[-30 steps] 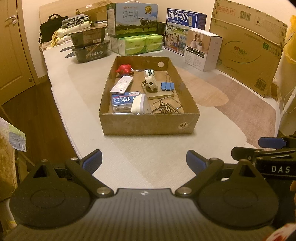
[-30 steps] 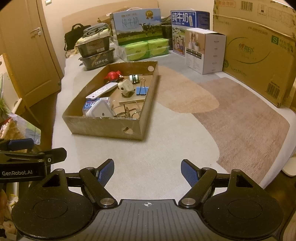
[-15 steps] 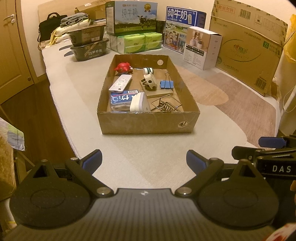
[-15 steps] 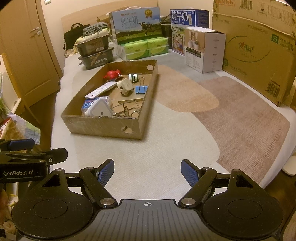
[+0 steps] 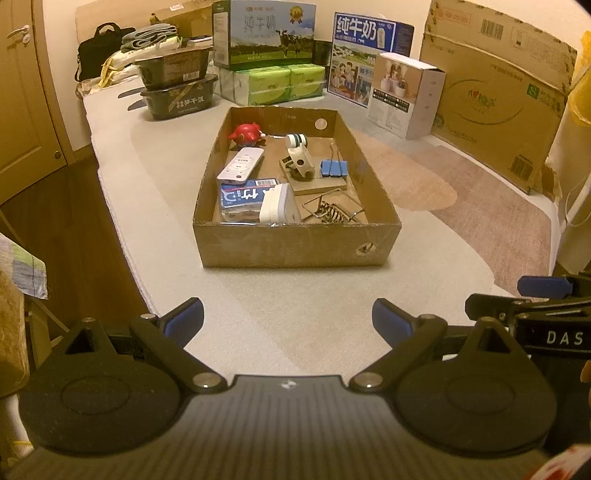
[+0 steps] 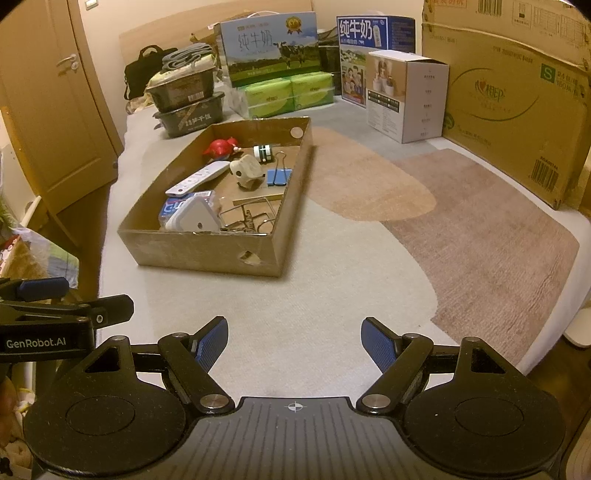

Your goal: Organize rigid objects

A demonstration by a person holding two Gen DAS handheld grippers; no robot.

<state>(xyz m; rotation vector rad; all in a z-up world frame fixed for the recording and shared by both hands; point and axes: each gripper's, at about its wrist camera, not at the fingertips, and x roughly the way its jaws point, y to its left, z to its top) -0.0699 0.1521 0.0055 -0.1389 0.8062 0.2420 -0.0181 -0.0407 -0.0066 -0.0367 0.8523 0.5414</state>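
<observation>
Hanging low over the pale mat point(image 5: 288, 295), the left gripper point(image 5: 288, 321) has its two blue fingers point(image 5: 186, 319) spread wide apart with nothing between them. The right gripper point(image 6: 294, 341) looks the same: its fingers point(image 6: 212, 341) are apart and hold nothing. Each camera catches only a bit of the other gripper at the edge of its view, so most of it is cut off. The hands that hold them cannot be seen.

A little farther on sits an open cardboard box point(image 5: 295, 245), well apart from both grippers. Its near wall hides the bottoms of the things closest to it. Right behind that wall stands a white plug point(image 5: 279, 206), leaning on a blue packet point(image 5: 243, 195) with a bar code on it. Beside them lies a tangle of thin wire point(image 5: 332, 212); what it is cannot be told. Deeper in the box are a white remote point(image 5: 240, 164), a blue binder clip point(image 5: 333, 168) and a small white toy thing point(image 5: 301, 162) on a flat brown board point(image 5: 317, 184). At the far end are a red toy point(image 5: 246, 133) and a small green and white roll point(image 5: 296, 139).

Behind the box stand two dark food tubs point(image 5: 177, 92), one on top of the other, green tissue packs point(image 5: 273, 83), milk cartons point(image 5: 264, 35), a white box point(image 5: 406, 94) and a big brown carton point(image 5: 495, 107) whose top is cut off by the picture edge. A black bag point(image 5: 98, 50) far back is dim and hard to make out.
</observation>
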